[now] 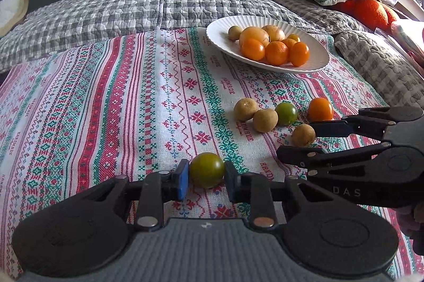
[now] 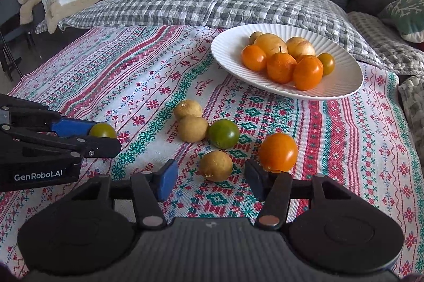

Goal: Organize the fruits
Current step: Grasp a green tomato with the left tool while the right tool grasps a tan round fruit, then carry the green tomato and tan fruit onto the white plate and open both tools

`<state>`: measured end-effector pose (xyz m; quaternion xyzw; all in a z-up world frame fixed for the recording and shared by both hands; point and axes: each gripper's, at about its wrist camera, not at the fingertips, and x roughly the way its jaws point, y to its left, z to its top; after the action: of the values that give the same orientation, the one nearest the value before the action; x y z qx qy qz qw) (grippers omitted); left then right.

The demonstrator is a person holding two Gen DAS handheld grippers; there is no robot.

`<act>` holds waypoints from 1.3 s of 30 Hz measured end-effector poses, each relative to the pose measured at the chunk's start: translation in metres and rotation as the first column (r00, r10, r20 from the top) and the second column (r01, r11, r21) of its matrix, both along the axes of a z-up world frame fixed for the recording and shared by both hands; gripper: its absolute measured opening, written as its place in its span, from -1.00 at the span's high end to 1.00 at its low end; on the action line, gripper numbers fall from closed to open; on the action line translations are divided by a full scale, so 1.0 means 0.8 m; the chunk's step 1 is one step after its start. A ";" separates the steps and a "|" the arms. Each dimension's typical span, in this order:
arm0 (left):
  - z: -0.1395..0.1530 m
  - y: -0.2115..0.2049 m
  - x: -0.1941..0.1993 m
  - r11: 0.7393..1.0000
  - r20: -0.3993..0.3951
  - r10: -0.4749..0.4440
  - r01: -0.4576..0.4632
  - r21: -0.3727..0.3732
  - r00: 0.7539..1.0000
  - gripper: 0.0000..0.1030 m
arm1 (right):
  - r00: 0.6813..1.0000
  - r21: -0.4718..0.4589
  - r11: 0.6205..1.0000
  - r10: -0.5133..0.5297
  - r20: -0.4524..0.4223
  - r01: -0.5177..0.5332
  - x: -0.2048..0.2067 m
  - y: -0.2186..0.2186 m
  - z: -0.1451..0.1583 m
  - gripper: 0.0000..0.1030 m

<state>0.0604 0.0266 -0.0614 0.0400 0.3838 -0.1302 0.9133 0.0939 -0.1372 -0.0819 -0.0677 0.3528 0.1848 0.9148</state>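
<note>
Now | white plate [image 2: 230,54]: orange, tan fruits | left tool [image 1: 206,177] grips green fruit [image 1: 206,169] | right tool [image 2: 212,180] open

Between the left gripper's [image 1: 206,180] blue pads [image 1: 182,182] sits a dull olive-green fruit [image 1: 206,170]. Between the right gripper's [image 2: 209,180] blue pads lies a tan fruit [image 2: 216,166]; just right of it is an orange one [image 2: 278,152], beyond it a bright green one [image 2: 224,133] and 2 more tan ones [image 2: 193,129]. The cloth [image 2: 132,75] beneath is white with red and teal stitched bands. The ribbed plate [image 2: 228,49] beyond is white.
</note>
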 end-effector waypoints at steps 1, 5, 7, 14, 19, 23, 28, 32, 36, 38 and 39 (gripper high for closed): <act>0.000 0.001 0.000 1.000 -0.001 0.001 -0.001 -0.001 1.000 0.57 | 1.000 0.001 1.000 -0.001 0.001 0.001 0.000 0.001 0.000 0.05; 0.002 0.003 -0.001 1.000 -0.004 0.001 -0.001 -0.003 1.000 0.57 | 1.000 0.003 1.000 -0.002 0.003 0.002 0.000 0.002 0.001 0.20; 0.002 0.004 -0.001 1.000 -0.009 0.001 -0.001 -0.009 1.000 0.57 | 1.000 0.002 1.000 -0.006 0.005 0.006 0.001 0.002 0.001 0.26; 0.003 0.002 -0.003 1.000 -0.013 0.000 0.000 -0.013 1.000 0.57 | 1.000 0.010 1.000 -0.024 0.009 0.024 0.003 -0.003 0.004 0.54; 0.004 0.002 -0.003 1.000 -0.011 -0.003 0.003 -0.014 1.000 0.57 | 1.000 0.025 1.000 -0.019 0.010 0.019 0.001 -0.006 0.011 0.54; 0.008 0.002 -0.005 1.000 -0.007 -0.020 0.020 -0.023 1.000 0.57 | 0.999 0.040 0.999 -0.031 0.013 0.030 -0.001 -0.012 0.019 0.54; 0.017 0.000 -0.007 0.998 0.005 -0.035 0.036 -0.043 0.999 0.57 | 0.999 0.049 0.998 -0.043 0.021 0.042 -0.001 -0.022 0.025 0.54; 0.025 -0.001 -0.009 0.997 0.020 -0.042 0.043 -0.062 0.999 0.57 | 0.997 0.060 0.996 -0.064 0.033 0.062 -0.001 -0.031 0.033 0.54; 0.034 -0.003 -0.011 0.995 0.028 -0.043 0.046 -0.086 0.999 0.57 | 0.994 0.074 0.994 -0.089 0.057 0.084 0.001 -0.040 0.044 0.54; 0.038 -0.005 -0.011 0.994 0.033 -0.046 0.049 -0.096 0.998 0.57 | 0.992 0.086 0.992 -0.103 0.069 0.097 0.004 -0.046 0.051 0.54; 0.040 -0.007 -0.011 0.994 0.035 -0.046 0.049 -0.101 0.998 0.57 | 0.991 0.092 0.990 -0.111 0.075 0.104 0.006 -0.049 0.054 0.54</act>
<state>0.0518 0.0208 -0.0293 0.0044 0.3605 -0.1706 0.9170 0.0984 -0.1764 -0.0388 -0.0156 0.3108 0.1476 0.9388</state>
